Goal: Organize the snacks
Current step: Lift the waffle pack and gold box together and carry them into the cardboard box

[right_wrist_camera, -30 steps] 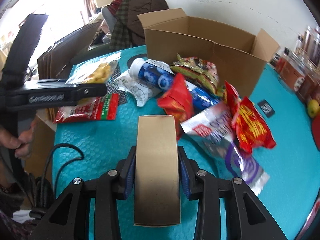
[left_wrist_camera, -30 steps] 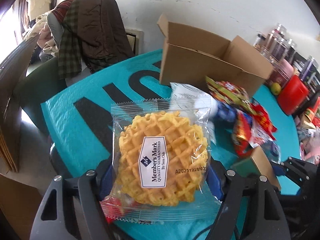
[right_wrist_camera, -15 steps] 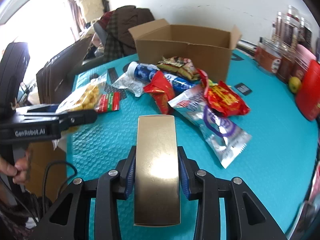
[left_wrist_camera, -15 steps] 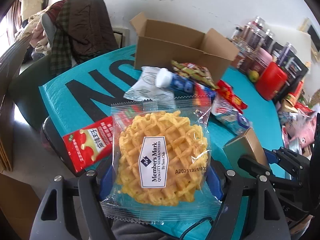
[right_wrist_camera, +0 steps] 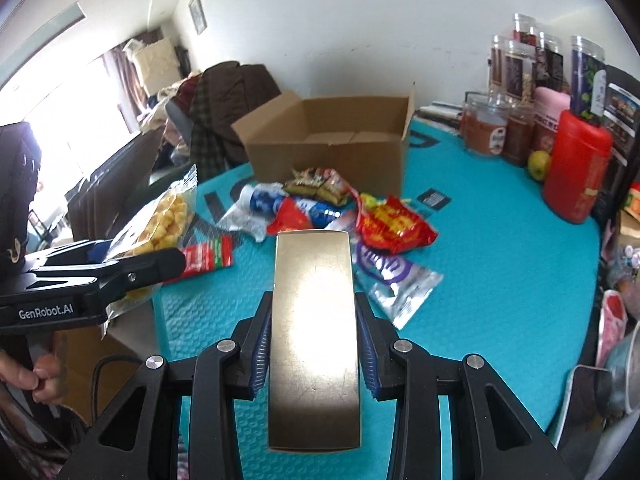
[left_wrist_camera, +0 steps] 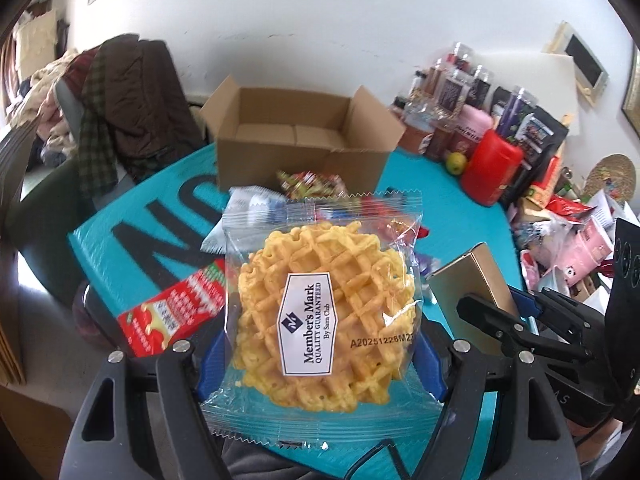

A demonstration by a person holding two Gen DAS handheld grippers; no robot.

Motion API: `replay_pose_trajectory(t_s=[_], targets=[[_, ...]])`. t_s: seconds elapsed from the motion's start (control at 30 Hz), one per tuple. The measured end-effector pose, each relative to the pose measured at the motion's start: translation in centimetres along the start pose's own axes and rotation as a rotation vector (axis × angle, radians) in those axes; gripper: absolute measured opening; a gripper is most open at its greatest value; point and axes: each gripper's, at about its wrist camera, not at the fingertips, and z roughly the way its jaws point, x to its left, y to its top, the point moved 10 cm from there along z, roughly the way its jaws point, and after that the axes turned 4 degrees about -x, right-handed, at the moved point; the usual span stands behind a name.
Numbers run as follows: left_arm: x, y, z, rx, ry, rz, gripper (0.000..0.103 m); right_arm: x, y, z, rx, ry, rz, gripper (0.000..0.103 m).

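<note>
Two hand-held grippers are up over the teal desk (right_wrist_camera: 500, 248), each carrying one snack. The left hand-held gripper (left_wrist_camera: 316, 344) is clamped on one clear waffle packet (left_wrist_camera: 320, 312), its blue pads pressing the packet's two sides. The right hand-held gripper (right_wrist_camera: 314, 348) is clamped on one gold box (right_wrist_camera: 314, 340), held lengthwise between its pads and clear of the desk.

One cardboard box (right_wrist_camera: 332, 148) stands open at the far side of the desk, flaps up; what shows of its floor is bare cardboard. Just in front of it lies a loose pile of snacks (right_wrist_camera: 340, 216): I count about six, among them a white and blue bottle, a red and yellow bag and a silver and purple pouch. One red sachet (right_wrist_camera: 208, 256) lies apart, near the desk's left edge.

At the right, one red canister (right_wrist_camera: 576, 172) stands beside a cluster of jars (right_wrist_camera: 520, 80), too crowded to count, with one green fruit (right_wrist_camera: 538, 164) just beside it.
</note>
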Motion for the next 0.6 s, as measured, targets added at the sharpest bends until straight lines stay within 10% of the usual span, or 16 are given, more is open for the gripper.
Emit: replay_pose_trajectory(t_s=[0.6], targets=[[-1.6, 10.1, 0.8, -0.119, -0.070, 0.043, 0.076, -1.8, 9.4, -0.6, -0.126, -0.061, -0.032, 0.037]])
